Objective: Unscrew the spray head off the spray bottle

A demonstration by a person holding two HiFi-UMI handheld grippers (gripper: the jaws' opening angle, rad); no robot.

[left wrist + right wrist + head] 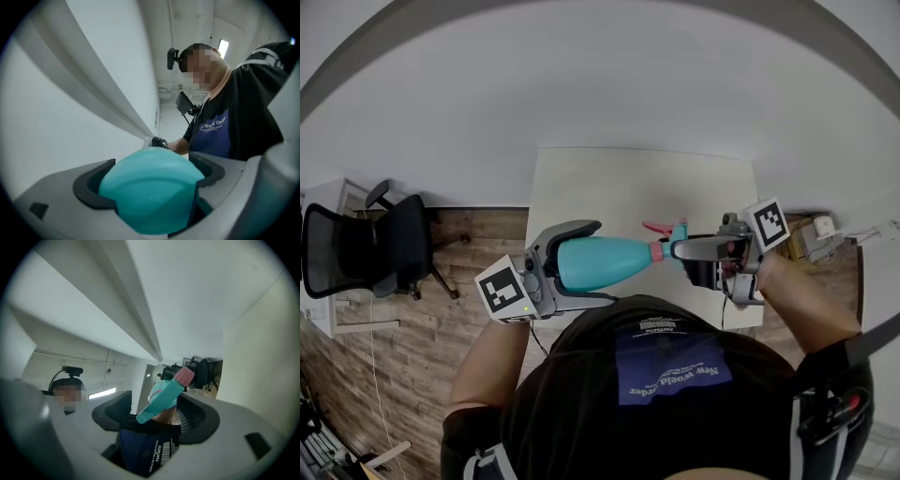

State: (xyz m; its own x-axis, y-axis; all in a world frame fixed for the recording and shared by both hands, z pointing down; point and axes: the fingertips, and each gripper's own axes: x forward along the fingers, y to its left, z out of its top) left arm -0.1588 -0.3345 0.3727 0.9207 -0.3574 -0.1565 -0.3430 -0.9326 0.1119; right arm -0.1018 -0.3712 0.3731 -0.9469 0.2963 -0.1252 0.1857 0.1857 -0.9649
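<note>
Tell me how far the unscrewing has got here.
Done: the bottle is clamped sideways in the left tongs. In hand: the right tongs stand open around the spray head, not gripping it. Left: the head looks still attached, so the unscrewing remains.

The spray bottle (600, 263) lies between my left fingers (572, 230). Its spray head (678, 231) sits between my right fingers (703, 248), above the table (628, 187).
</note>
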